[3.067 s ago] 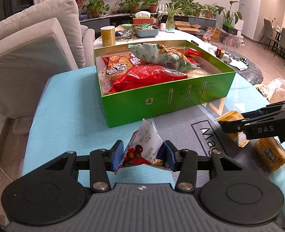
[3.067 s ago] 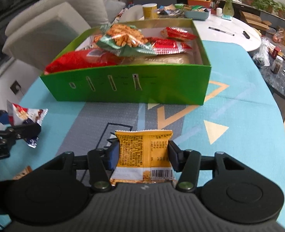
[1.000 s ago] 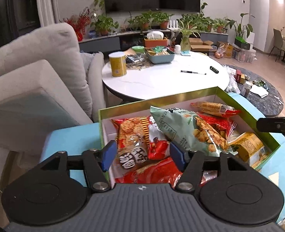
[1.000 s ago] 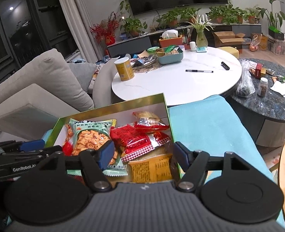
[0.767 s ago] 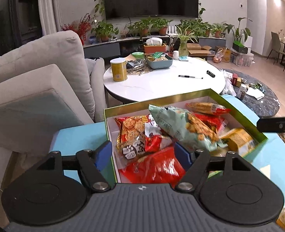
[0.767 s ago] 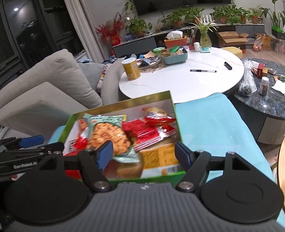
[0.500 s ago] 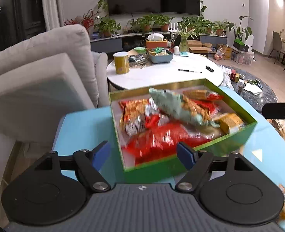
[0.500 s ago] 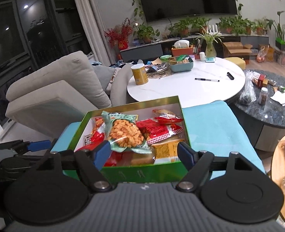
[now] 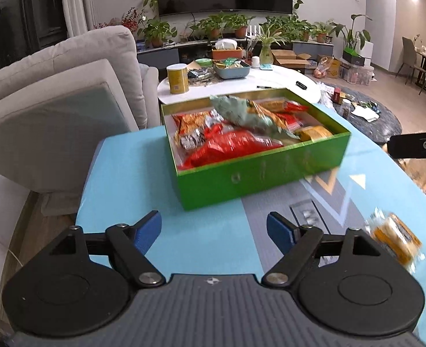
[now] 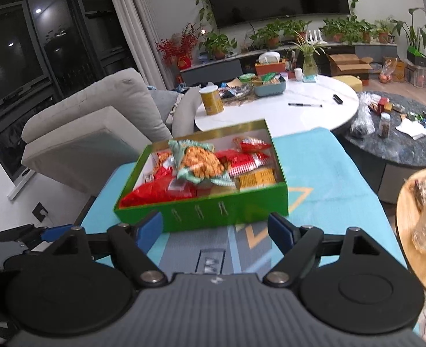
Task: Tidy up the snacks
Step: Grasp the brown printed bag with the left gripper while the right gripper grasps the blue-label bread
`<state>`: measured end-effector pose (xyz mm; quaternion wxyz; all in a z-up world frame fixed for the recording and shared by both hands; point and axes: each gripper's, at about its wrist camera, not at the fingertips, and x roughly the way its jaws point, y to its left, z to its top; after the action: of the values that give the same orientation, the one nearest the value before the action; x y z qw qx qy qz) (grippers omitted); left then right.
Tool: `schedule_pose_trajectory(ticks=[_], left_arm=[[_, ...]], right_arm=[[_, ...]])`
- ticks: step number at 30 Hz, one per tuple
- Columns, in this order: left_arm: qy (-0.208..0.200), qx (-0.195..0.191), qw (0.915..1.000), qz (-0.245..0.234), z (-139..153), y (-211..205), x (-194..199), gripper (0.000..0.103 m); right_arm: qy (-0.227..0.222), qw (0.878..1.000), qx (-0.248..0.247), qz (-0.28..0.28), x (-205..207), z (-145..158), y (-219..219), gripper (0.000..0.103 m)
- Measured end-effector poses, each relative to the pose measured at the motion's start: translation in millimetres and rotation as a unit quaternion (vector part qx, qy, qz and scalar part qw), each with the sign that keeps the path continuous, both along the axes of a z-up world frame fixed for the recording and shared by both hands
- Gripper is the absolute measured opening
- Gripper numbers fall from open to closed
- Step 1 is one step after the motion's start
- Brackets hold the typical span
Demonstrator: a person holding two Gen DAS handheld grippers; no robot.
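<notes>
A green box [image 9: 259, 173] [image 10: 227, 205] stands on the blue mat, filled with several snack packs: a big red bag [image 9: 233, 144], a pale green chip bag [image 10: 197, 159] and a yellow pack [image 10: 256, 177]. My left gripper [image 9: 214, 231] hovers over the mat in front of the box, jaws still opening, nothing between them. My right gripper [image 10: 215, 231] is open and empty, also short of the box's front wall. One yellow snack pack [image 9: 396, 241] lies on the mat at the right. The right gripper's finger [image 9: 415, 144] shows at the left wrist view's right edge.
A grey sofa [image 9: 53, 110] stands left of the table. Behind the box is a white round table [image 10: 276, 107] with a yellow can [image 10: 211, 99] and a pen. A dark round table [image 10: 400, 141] sits at the right, and a wooden tray [image 10: 421, 225] with bagged items.
Both grippers have drawn back from over the box toward the table's near side. The left jaws have widened, its snack left lying in the box. The right jaws stay the same width.
</notes>
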<state>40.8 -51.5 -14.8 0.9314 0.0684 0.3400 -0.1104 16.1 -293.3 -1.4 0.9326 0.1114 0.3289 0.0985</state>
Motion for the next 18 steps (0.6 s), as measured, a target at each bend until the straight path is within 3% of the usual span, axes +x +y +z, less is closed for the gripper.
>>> schedule_pose_trajectory(ticks=[9, 18], left_arm=[[0.032, 0.019, 0.999, -0.024, -28, 1, -47, 0.082], [0.059, 0.063, 0.9935, -0.074, -56, -16, -74, 0.084]], right_arm=[[0.025, 1.0, -0.004, 0.009, -25, -19, 5, 0.086], [0.046, 0.999, -0.01, 0.003, -38, -35, 2, 0.086]])
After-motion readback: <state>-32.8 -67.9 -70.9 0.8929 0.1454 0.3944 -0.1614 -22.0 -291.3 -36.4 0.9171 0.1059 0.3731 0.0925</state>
